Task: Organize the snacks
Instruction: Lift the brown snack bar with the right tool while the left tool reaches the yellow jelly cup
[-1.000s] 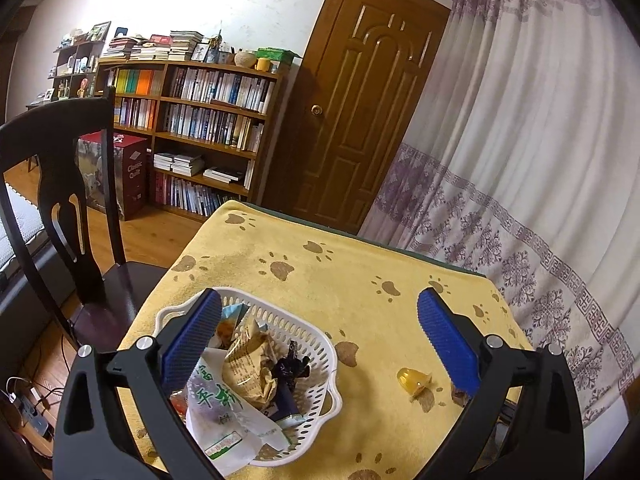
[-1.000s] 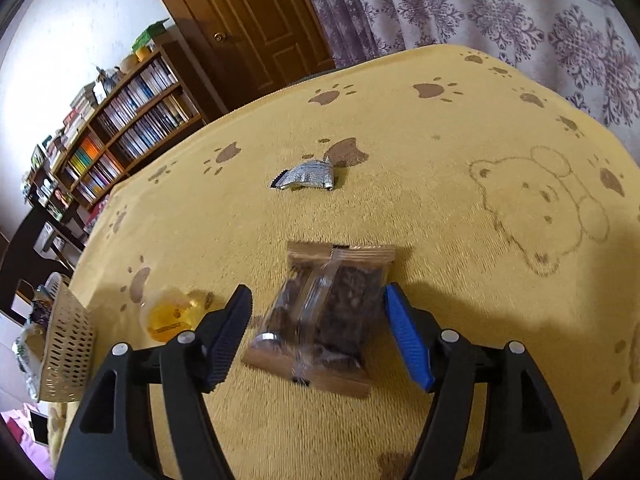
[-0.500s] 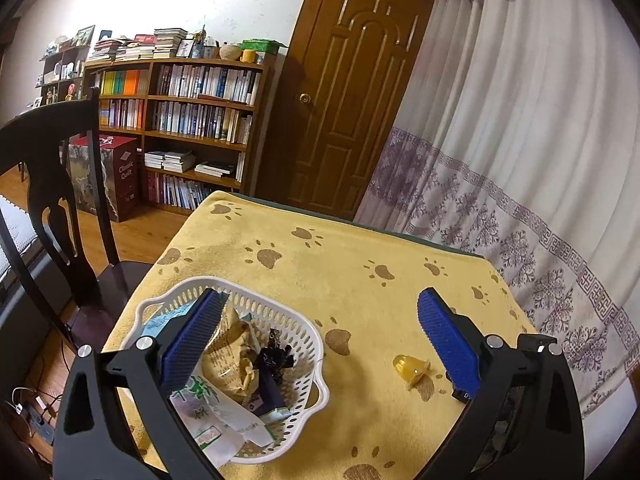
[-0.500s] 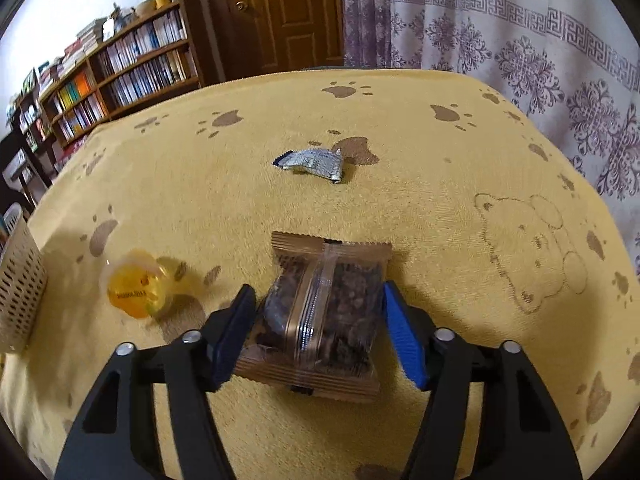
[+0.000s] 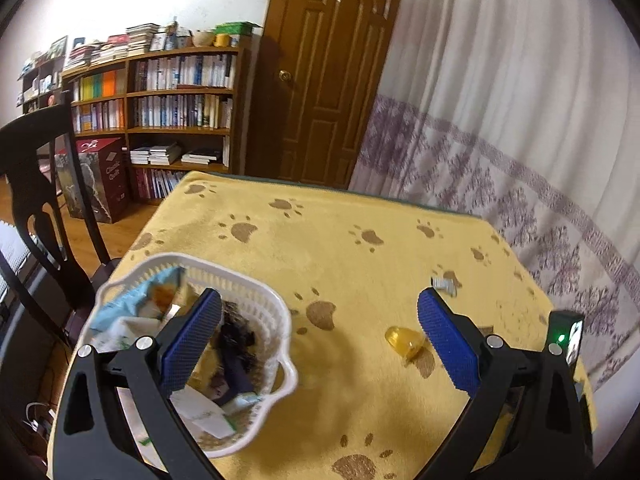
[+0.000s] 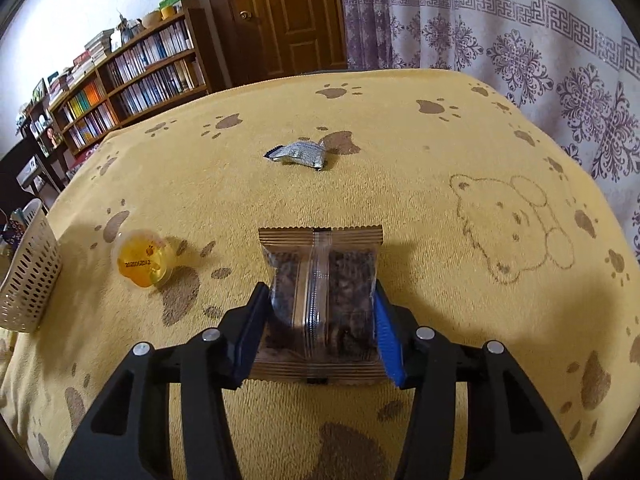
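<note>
A brown packet of dark snack (image 6: 320, 280) lies on the yellow paw-print cloth, and my right gripper (image 6: 320, 300) is shut on it, blue pads pressed against both sides. A yellow jelly cup (image 6: 142, 258) (image 5: 404, 340) lies to its left. Farther back is a small silver wrapper (image 6: 300, 154) (image 5: 444, 286). The white basket (image 5: 276, 320) (image 6: 30, 276) holds several snack packets. My left gripper (image 5: 316, 336) hovers open above the cloth between the basket and the jelly cup, holding nothing.
A dark wooden chair (image 5: 36, 184) stands left of the table. Behind are a bookshelf (image 5: 176, 108), a brown door (image 5: 328, 72) and a patterned curtain (image 5: 520, 120). A device with a green light (image 5: 564, 336) shows at the right edge of the left wrist view.
My right gripper has closed its pads onto the brown packet and squared up to it. The left gripper has swung right, so the basket has slid toward the left of its view.
</note>
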